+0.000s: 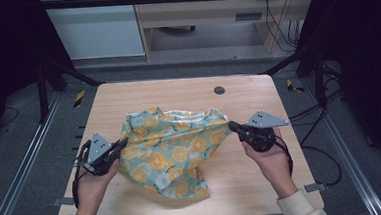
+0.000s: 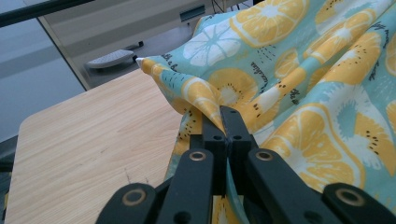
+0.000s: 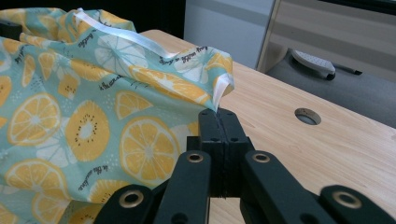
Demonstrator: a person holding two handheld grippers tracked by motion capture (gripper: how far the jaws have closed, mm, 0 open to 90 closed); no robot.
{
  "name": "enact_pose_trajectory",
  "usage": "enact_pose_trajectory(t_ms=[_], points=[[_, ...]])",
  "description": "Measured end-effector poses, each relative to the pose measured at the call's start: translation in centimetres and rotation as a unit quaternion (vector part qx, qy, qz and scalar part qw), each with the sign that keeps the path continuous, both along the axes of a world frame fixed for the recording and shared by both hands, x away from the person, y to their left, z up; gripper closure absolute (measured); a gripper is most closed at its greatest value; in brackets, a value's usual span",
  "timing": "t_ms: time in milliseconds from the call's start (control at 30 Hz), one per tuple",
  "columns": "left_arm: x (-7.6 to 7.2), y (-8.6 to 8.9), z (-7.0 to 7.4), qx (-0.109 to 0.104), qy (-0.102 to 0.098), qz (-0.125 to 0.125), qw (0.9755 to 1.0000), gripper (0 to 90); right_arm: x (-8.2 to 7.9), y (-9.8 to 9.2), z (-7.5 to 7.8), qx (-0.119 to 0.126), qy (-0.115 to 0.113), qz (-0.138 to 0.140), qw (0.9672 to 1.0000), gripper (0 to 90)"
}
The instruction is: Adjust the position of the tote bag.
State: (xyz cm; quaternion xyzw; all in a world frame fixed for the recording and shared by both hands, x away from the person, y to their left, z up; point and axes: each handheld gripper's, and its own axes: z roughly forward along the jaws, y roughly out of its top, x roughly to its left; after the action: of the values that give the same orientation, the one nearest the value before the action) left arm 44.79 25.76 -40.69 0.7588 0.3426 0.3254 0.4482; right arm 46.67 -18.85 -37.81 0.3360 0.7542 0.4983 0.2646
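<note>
A soft, rumpled citrus-print cloth (image 1: 173, 148) is pinched at opposite edges by the left claw (image 1: 122, 143) and right claw (image 1: 233, 127) — both clamped on it — over the pale wood-grain bench (image 1: 177, 90) with a round hole (image 1: 219, 90).

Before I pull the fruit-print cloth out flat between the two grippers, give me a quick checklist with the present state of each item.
1. Left gripper shut on the cloth: ok.
2. Right gripper shut on the cloth's edge, beside the white trim: ok.
3. Cloth spread flat: not ok, it is bunched and wrinkled.
4. Cloth fully on the table: ok, though its near corner lies close to the front edge.
5. Whether each grip holds one layer: cannot tell.
</note>
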Motion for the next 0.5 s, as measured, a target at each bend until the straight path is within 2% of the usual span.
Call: enact_pose_trajectory(t_ms=[200, 267, 333, 500], points=[[-0.9, 0.0, -0.4, -0.007, -0.007, -0.003, 0.9999, 90.0, -1.2, -0.4, -0.7, 0.014, -0.013, 0.005, 0.9998, 90.0], [-1.0, -0.1, -0.4, -0.002, -0.019, -0.003, 0.9998, 90.0, -1.4, -0.5, -0.9, 0.014, -0.016, 0.006, 0.9998, 90.0], [-1.3, -0.1, -0.3, 0.001, -0.021, -0.001, 0.9998, 90.0, -1.6, -0.6, -0.9, 0.019, -0.017, 0.006, 0.9997, 90.0], [-1.9, 0.2, -0.6, -0.007, -0.012, 0.001, 0.9999, 90.0, -2.3, -0.6, -1.3, 0.016, -0.019, 0.015, 0.9996, 90.0]])
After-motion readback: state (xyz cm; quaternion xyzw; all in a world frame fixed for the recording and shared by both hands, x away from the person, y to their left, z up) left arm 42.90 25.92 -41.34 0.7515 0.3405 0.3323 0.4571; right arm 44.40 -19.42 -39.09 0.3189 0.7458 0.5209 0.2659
